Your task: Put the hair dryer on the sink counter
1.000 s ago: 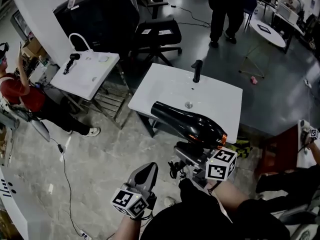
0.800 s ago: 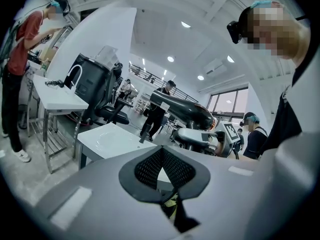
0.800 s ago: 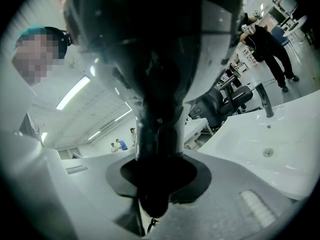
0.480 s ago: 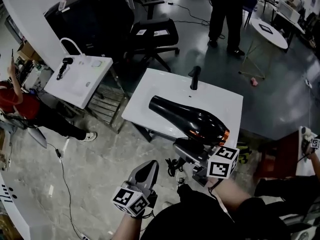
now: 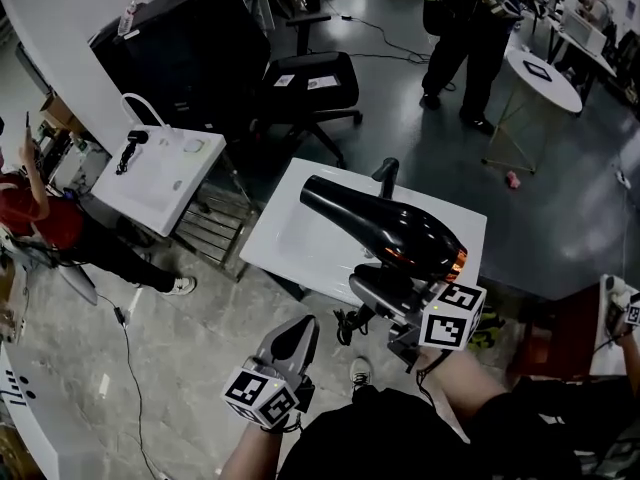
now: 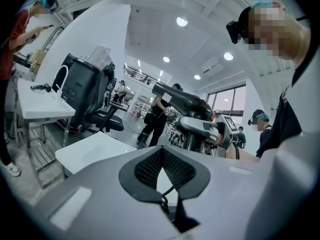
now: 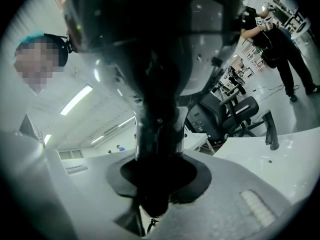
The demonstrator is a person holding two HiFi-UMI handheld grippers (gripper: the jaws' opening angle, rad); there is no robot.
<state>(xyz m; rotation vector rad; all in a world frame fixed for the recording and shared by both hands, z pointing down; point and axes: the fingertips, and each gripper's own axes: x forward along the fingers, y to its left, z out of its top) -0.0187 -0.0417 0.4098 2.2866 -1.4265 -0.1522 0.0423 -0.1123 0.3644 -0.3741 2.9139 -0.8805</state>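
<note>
The right claw (image 5: 388,293) is clamped on the handle of a glossy black hair dryer (image 5: 385,226). In the right gripper view its dark pads (image 7: 131,180) press against both sides of that thick black handle, and the claw (image 7: 157,186) carries the dryer's rounded body (image 7: 155,44) straight above them. From the head view we see the hair dryer lying roughly level over the white rectangular sink counter (image 5: 295,243). Its narrow nozzle points up and to the left of the picture, and an orange ring glows at its wide rear end. Its barrel partly covers the matte black faucet (image 5: 387,175) at the counter's far edge. It seems to hang clear of the counter top, though we cannot judge the gap from so steep a view. The left claw (image 5: 290,346) sits lower and to the left, off the counter's near edge. In its own view the meshed black pads (image 6: 145,168) meet at their tips with nothing between them (image 6: 164,166), and we can see the hair dryer (image 6: 182,101) beyond on the right. Farther off we see a black office chair (image 5: 312,76), a second white sink (image 5: 165,168) on a metal stand to the left, and a person in dark clothes (image 5: 462,23) standing at the back.
</note>
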